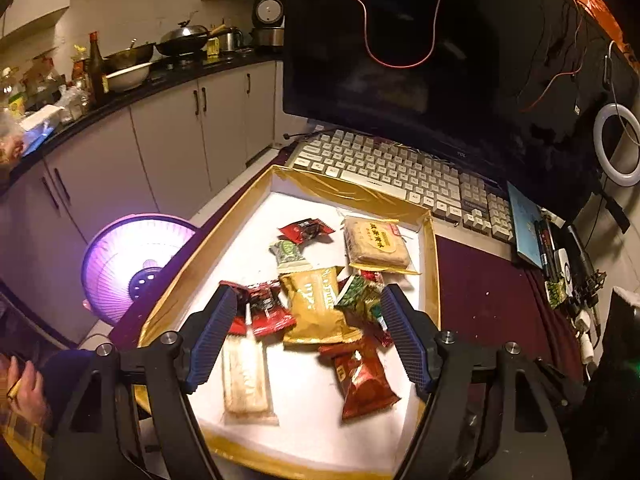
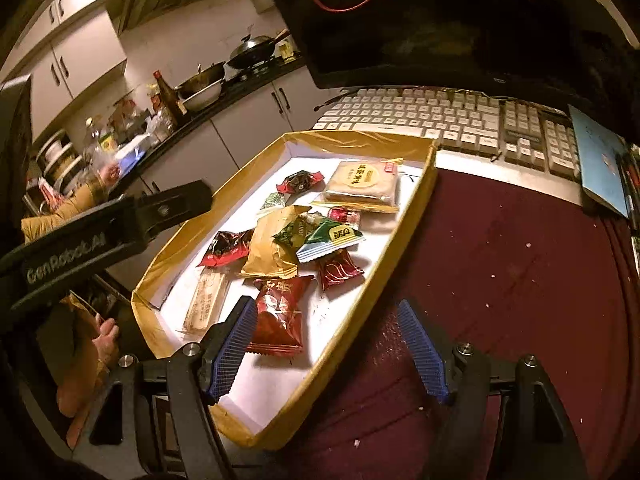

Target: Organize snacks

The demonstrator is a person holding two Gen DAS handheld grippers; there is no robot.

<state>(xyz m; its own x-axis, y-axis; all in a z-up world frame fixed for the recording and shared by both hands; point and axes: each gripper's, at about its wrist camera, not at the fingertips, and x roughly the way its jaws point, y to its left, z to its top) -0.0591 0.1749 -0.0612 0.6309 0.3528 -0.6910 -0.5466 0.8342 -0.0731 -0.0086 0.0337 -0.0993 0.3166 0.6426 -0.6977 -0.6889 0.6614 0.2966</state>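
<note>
Snacks sat loose in a gold-walled tray with a white floor, beside the keyboard on a maroon cloth.

Left gripper hovered over the pile, jaws apart and empty, straddling the gold pack. Right gripper also stood apart and empty, straddling the tray's near wall, with the red pack next to its left pad.

Risks, as I judged them:
- Packs overlapped, so a pinch on the gold pack could drag the small red wrappers or green sachets along.
- Glossy foil and film looked slick and crinkly; ribbed blue pads could slip off a puffy pack.
- The wall looked like thin card; a right-side close could catch it and shove the tray.
- Flat clear bar lay flush on the floor, hard to get under.
- Wafer block looked brittle; a hard squeeze could crack it.
</note>
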